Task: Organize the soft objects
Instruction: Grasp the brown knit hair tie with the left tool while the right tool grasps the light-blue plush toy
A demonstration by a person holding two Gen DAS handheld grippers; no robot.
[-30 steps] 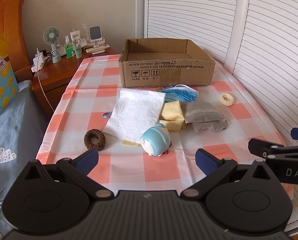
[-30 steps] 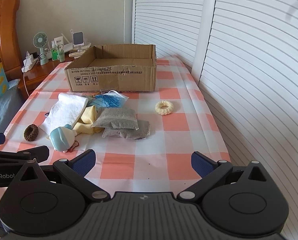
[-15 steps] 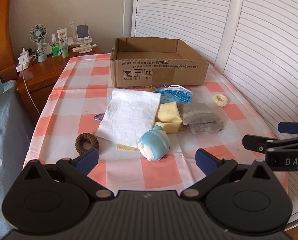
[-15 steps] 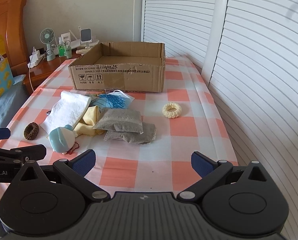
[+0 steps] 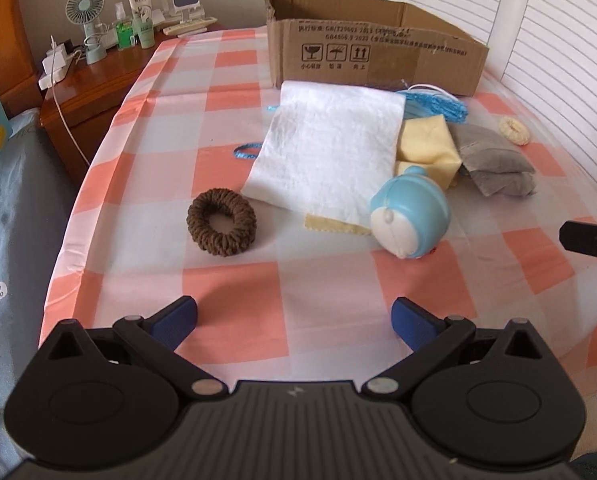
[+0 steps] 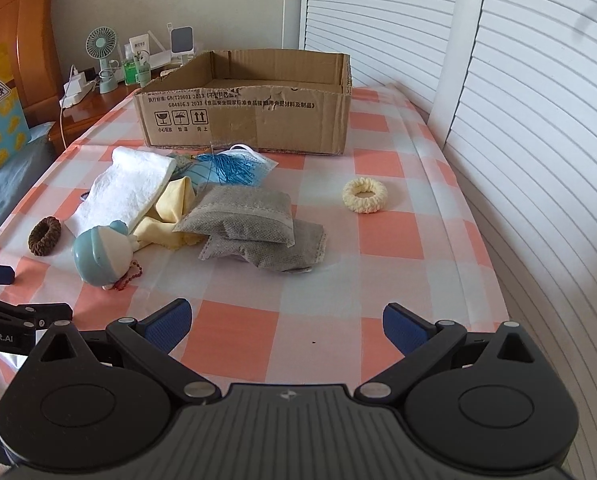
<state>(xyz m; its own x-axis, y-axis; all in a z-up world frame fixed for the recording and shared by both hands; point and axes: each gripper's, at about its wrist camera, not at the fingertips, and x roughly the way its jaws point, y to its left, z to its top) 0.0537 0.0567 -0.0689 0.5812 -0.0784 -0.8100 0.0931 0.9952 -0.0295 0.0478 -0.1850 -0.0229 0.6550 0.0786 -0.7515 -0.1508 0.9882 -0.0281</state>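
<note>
Soft things lie on the checked tablecloth (image 5: pixel 234 280) in front of an open cardboard box (image 5: pixel 378 56) (image 6: pixel 246 108): a brown hair tie (image 5: pixel 221 227) (image 6: pixel 44 236), a white cloth (image 5: pixel 330 152) (image 6: pixel 126 190), a blue-and-white plush toy (image 5: pixel 410 216) (image 6: pixel 102 256), a yellow cloth (image 5: pixel 426 150), grey pouches (image 5: pixel 494 160) (image 6: pixel 250 224), a blue tassel (image 6: pixel 230 168) and a cream hair tie (image 6: pixel 364 195). My left gripper (image 5: pixel 294 322) is open and empty, near the brown hair tie and plush. My right gripper (image 6: pixel 286 322) is open and empty, short of the grey pouches.
A wooden nightstand (image 5: pixel 86 84) with a small fan (image 5: pixel 86 20), bottles and a charger stands at the back left. A bed with grey bedding (image 5: pixel 14 200) lies left of the table. White louvred doors (image 6: pixel 518 120) run along the right side.
My left gripper has moved forward and down toward the brown hair tie and plush toy. My right gripper has moved slightly closer to the table. Both stay open.
</note>
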